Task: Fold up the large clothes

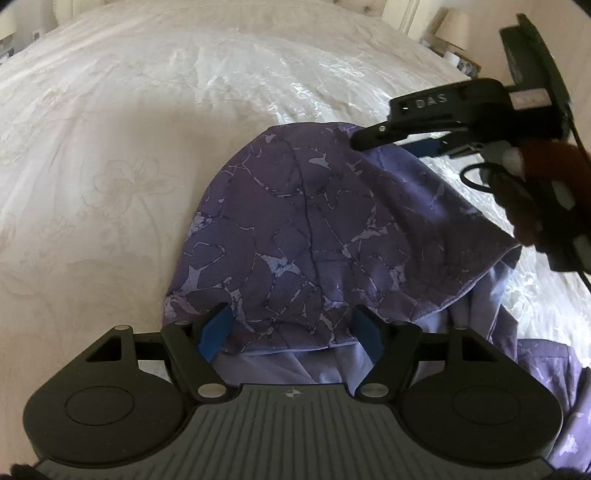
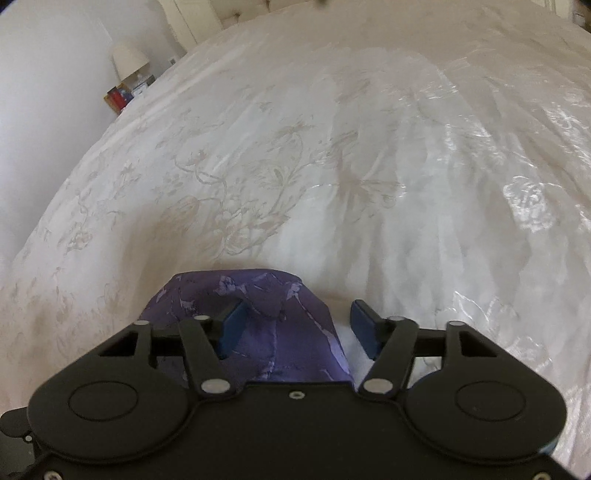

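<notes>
A purple patterned garment (image 1: 295,229) lies bunched on a white bedspread (image 1: 147,129). My left gripper (image 1: 291,328) is open, its blue pads on either side of the near edge of the cloth. My right gripper (image 1: 373,140) reaches in from the right at the garment's far edge. In the right wrist view the right gripper (image 2: 299,325) is open, with a fold of the garment (image 2: 258,302) lying between its blue pads, against the left one. The garment's pale inner side (image 1: 317,369) shows near the left gripper.
The bedspread (image 2: 332,166) with its floral pattern fills both views. A lamp (image 2: 129,59) and small items stand on a bedside table at the far left. Another lamp (image 1: 452,26) stands at the far right of the bed.
</notes>
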The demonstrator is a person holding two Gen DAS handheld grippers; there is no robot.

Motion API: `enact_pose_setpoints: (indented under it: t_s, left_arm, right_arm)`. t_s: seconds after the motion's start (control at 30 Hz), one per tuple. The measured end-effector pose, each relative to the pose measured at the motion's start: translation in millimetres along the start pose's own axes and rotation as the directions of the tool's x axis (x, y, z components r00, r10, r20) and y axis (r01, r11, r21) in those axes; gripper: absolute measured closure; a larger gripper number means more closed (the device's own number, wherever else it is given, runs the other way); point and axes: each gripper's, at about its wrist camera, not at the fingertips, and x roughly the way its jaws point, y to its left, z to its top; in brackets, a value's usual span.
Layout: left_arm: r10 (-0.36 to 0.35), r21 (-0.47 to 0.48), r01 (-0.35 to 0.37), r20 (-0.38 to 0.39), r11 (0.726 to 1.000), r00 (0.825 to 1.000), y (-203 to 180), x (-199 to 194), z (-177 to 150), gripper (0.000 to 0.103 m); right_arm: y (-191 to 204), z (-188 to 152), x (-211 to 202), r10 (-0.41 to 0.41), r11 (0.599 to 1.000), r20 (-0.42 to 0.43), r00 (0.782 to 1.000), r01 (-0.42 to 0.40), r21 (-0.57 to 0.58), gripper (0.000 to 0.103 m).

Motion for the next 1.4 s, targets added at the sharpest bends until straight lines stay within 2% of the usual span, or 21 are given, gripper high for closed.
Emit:
enact_pose_setpoints:
  t_s: [0.03,0.1,0.23,0.33,0.43,0.53,0.6,0.77,0.9,1.0,1.03,1.07,1.1,1.17,1.23,1.3,1.4]
  left_arm:
    - [-0.001,0.002,0.001,-0.001,1.000,1.000,-0.2,-0.3,0.2,0.033]
    - [-0.008,-0.003,0.008,-0.003,1.000,1.000,1.4,-2.3,1.5,0.033]
    - [-0.022,-0.030,0.022,0.002,0.999,1.000,3.5,-18.4,7.5,0.033]
    - [-0.058,-0.070,0.059,0.024,0.996,0.998,9.4,-46.0,4.1,0.033]
    - [-0.112,-0.126,0.116,0.036,0.985,0.993,19.6,-79.6,-5.0,0.033]
    - [-0.163,-0.158,0.167,0.041,0.973,0.986,29.5,-112.0,-18.3,0.033]
    - [-0.183,-0.170,0.185,0.027,0.968,0.983,35.1,-130.7,-29.5,0.033]
    - [-0.252,-0.224,0.241,-0.021,0.944,0.967,48.9,-163.8,-68.6,0.033]
    - [-0.283,-0.267,0.256,-0.067,0.929,0.957,47.6,-178.1,-101.0,0.033]
    - [-0.306,-0.309,0.266,-0.087,0.913,0.948,49.1,-180.4,-119.1,0.033]
    - [-0.309,-0.322,0.266,-0.089,0.909,0.947,49.6,-180.4,-122.8,0.033]
    - [-0.310,-0.333,0.265,-0.090,0.905,0.946,48.9,-179.5,-125.5,0.033]
    - [-0.309,-0.341,0.262,-0.090,0.903,0.947,48.0,-177.1,-126.4,0.033]
    - [-0.302,-0.351,0.255,-0.087,0.901,0.949,47.9,-175.0,-128.1,0.033]
    - [-0.292,-0.363,0.245,-0.080,0.899,0.953,49.4,-176.9,-130.1,0.033]
    - [-0.285,-0.375,0.238,-0.074,0.896,0.956,47.5,-174.1,-131.0,0.033]
    - [-0.279,-0.404,0.231,-0.064,0.885,0.958,47.5,-166.0,-132.7,0.033]
  right_arm:
    - [1.6,1.4,-0.1,0.003,1.000,-0.005,1.000,-0.003,-0.006,0.074]
    - [8.9,2.7,-4.3,-0.004,0.999,0.006,1.000,0.005,-0.047,0.087]
    - [38.0,-3.8,-44.5,0.032,0.980,0.096,0.995,-0.012,-0.201,0.089]
    - [63.5,-18.7,-92.3,0.080,0.943,0.174,0.981,-0.018,-0.332,0.090]
    - [90.8,-44.5,-142.0,0.119,0.882,0.230,0.966,0.003,-0.471,0.090]
    - [115.5,-80.0,-184.2,0.153,0.804,0.242,0.958,0.022,-0.594,0.090]
    - [130.4,-109.9,-205.8,0.155,0.740,0.229,0.961,0.041,-0.671,0.091]
    - [155.3,-187.2,-236.0,0.135,0.623,0.129,0.982,0.017,-0.782,0.091]
    - [158.4,-245.8,-236.4,0.077,0.585,0.008,0.997,-0.038,-0.810,0.091]
    - [158.5,-285.3,-227.0,0.000,0.551,-0.067,0.998,-0.056,-0.833,0.090]
    - [157.4,-295.3,-222.8,-0.035,0.551,-0.080,0.996,-0.048,-0.833,0.088]
    - [154.2,-301.8,-222.1,-0.057,0.570,-0.086,0.995,-0.038,-0.821,0.086]
    - [151.2,-302.9,-220.8,-0.075,0.607,-0.089,0.993,-0.025,-0.795,0.083]
    - [141.9,-295.6,-225.4,-0.088,0.721,-0.079,0.993,0.008,-0.692,0.078]
    - [130.9,-285.4,-236.4,-0.071,0.843,-0.058,0.996,0.029,-0.537,0.056]
    - [118.3,-277.8,-245.7,-0.056,0.935,-0.038,0.998,0.039,-0.353,0.044]
    - [105.9,-276.7,-249.4,-0.045,0.988,-0.021,0.999,0.041,-0.152,0.043]
